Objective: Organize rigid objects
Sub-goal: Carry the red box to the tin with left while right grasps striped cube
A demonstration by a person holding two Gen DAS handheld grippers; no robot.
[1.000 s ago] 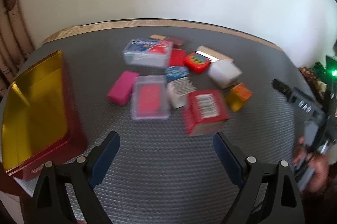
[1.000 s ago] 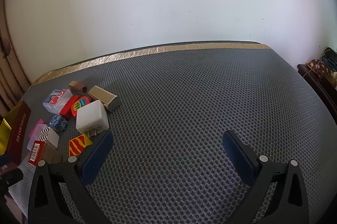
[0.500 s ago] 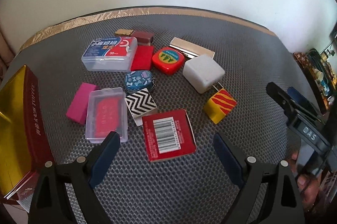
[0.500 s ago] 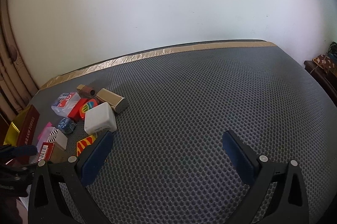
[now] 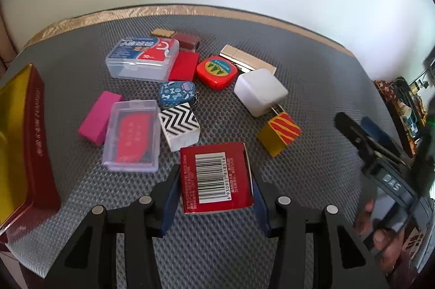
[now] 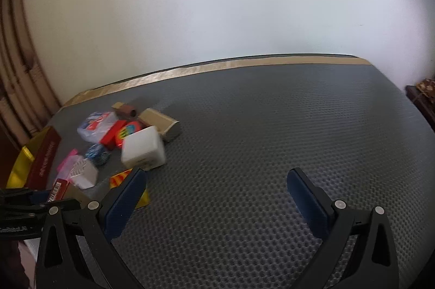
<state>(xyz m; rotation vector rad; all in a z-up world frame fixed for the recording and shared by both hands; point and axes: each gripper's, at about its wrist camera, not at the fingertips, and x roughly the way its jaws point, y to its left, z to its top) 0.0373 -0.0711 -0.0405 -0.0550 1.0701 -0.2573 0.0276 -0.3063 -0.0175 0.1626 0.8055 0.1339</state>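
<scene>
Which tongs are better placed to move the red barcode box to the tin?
Left: the left tongs already clamp the red barcode box, beside the gold tin. The right tongs hang open over bare mat.

The left wrist view looks down close over the cluttered grey honeycomb-textured surface (image 5: 312,87); the right wrist view faces the wall from farther right, sharing the white square charger block (image 5: 259,92) (image 6: 142,150).

Glossy printed card on the red barcode box (image 5: 216,177). Clear smooth plastic on the two lidded cases (image 5: 142,62). Shiny gold metal inside the red tin (image 5: 16,142). Matt, rough honeycomb weave across the grey mat (image 6: 272,139). Smooth white plastic on the charger block (image 5: 260,92).
</scene>
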